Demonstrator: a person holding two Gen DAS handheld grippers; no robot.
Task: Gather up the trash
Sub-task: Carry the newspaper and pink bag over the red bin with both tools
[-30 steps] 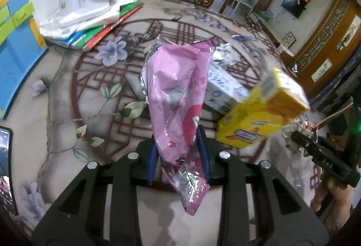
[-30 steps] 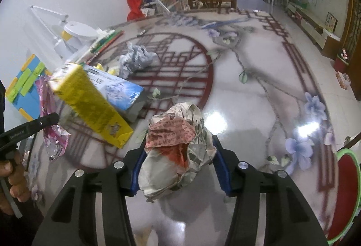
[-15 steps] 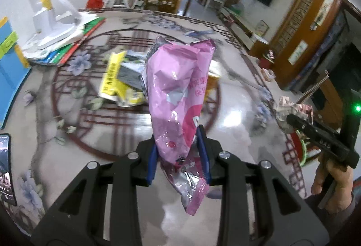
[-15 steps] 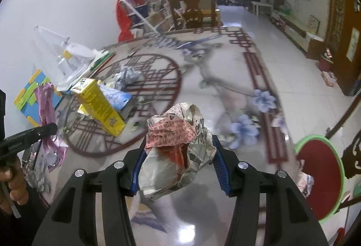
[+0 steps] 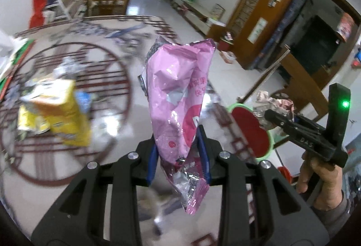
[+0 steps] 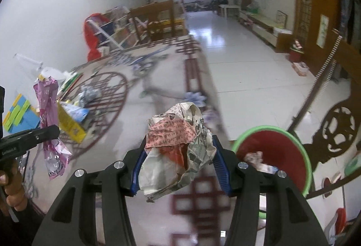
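Honestly, left tongs [image 5: 178, 152] pinching pink snack wrapper [image 5: 178, 97], right tongs [image 6: 179, 165] squeezing crumpled newspaper wad [image 6: 178, 148]; could miss red bin [image 6: 277, 155] if released early.

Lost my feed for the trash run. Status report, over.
Left gripper shut on pink wrapper; right gripper shut on crumpled newspaper. Red bin beside table, already holds trash. Nothing in the way.

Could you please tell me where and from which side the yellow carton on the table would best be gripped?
The yellow carton lies tilted among other litter, leaning on the blue-and-white carton. I would probably grip across its narrow width near the raised upper end, coming down from above on the free side away from the blue carton. Both grippers are full now: left gripper on the pink wrapper, right gripper on the crumpled paper.
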